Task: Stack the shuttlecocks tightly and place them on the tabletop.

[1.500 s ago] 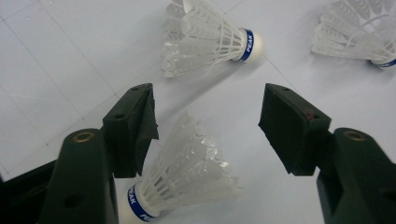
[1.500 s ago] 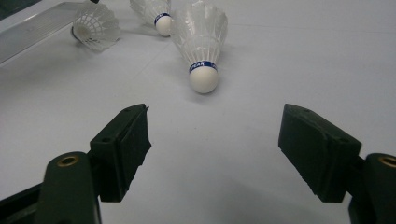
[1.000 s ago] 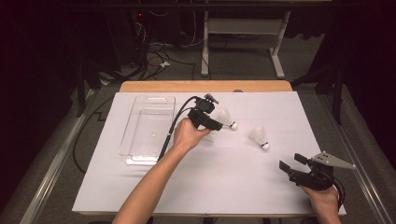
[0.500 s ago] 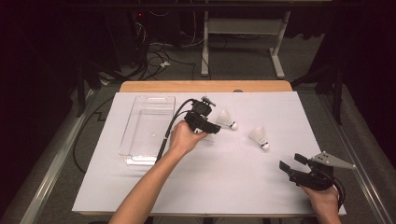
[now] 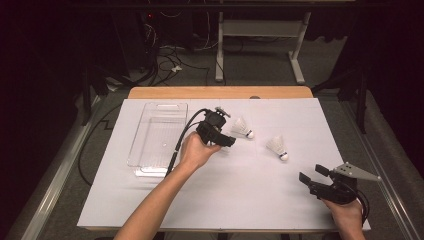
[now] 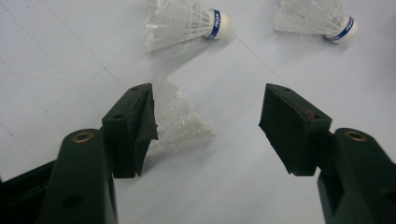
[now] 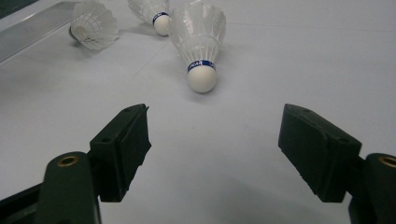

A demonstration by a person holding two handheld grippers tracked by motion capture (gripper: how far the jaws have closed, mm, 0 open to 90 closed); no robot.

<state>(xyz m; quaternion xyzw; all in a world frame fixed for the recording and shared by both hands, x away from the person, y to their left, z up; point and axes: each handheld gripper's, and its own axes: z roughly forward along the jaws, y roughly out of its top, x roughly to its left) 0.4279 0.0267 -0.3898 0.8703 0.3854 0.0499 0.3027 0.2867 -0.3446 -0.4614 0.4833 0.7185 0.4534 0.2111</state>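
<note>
Left gripper [image 5: 226, 141] drifted slightly toward plastic tray [image 5: 145, 165], jaws spread over nearest shuttlecock [image 6: 180, 119], not yet pinched. Next: close on feathers, lift. Right gripper [image 7: 212, 154] spread, idle.

Bright, evenly lit tabletop; dark surroundings; close views slightly soft.

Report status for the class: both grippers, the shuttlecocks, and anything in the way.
Left gripper open over a shuttlecock, not gripping. Right gripper open, empty. Two more shuttlecocks lie loose on the table. Clear tray empty; nothing in the way.
</note>
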